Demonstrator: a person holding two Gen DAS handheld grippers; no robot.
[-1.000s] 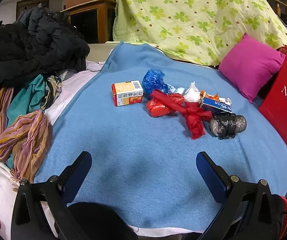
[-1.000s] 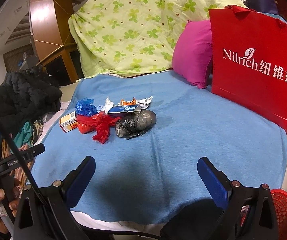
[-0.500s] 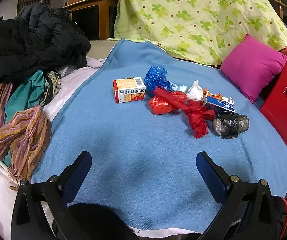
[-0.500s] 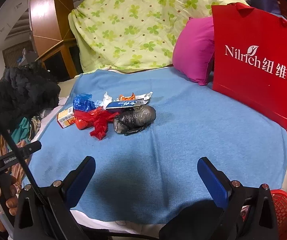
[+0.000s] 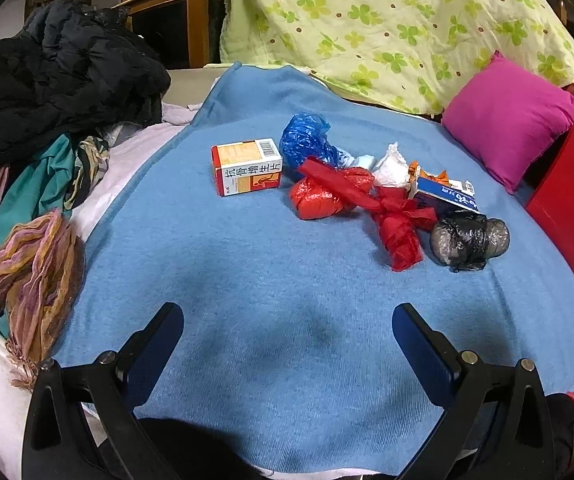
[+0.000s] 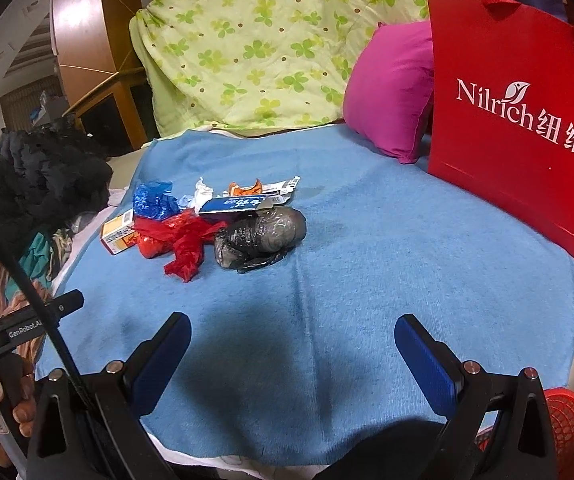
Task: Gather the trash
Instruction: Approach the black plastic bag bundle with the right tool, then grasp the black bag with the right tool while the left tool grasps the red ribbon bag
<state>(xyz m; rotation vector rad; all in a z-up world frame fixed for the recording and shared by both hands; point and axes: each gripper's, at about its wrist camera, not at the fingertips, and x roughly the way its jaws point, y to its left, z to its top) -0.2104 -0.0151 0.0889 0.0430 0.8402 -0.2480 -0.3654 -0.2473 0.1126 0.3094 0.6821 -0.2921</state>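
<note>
The trash is gathered in one loose cluster toward the far middle of the blue blanket [image 5: 247, 320]: a small carton [image 5: 247, 167] at the left end, a crumpled blue bag [image 5: 307, 144] behind it, a red bag [image 5: 361, 208] knotted and stretched across the middle, a white tissue [image 5: 393, 168], a torn blue-and-white packet [image 5: 445, 194], and a black bag bundle [image 6: 259, 236] at the right end. The cluster's long axis is seen to run left to right across the blanket; in the left view the carton lies on its side with its printed face toward the camera, and the black bundle's length follows the same left-right line. Nothing is held: the left gripper [image 5: 287, 340] and the right gripper [image 6: 293, 344] are both spread wide and empty, well short of the pile. The reaching step is judged to be in hand, no piece being collected yet. The next move is judged to call for an advance over the bare blanket and a closing across the narrow width of the nearest piece, probably the black bundle on the right side. A red paper bag [image 6: 519, 112] stands upright at the right edge, beside a pink pillow [image 6: 391, 92], and is a likely receptacle.
</note>
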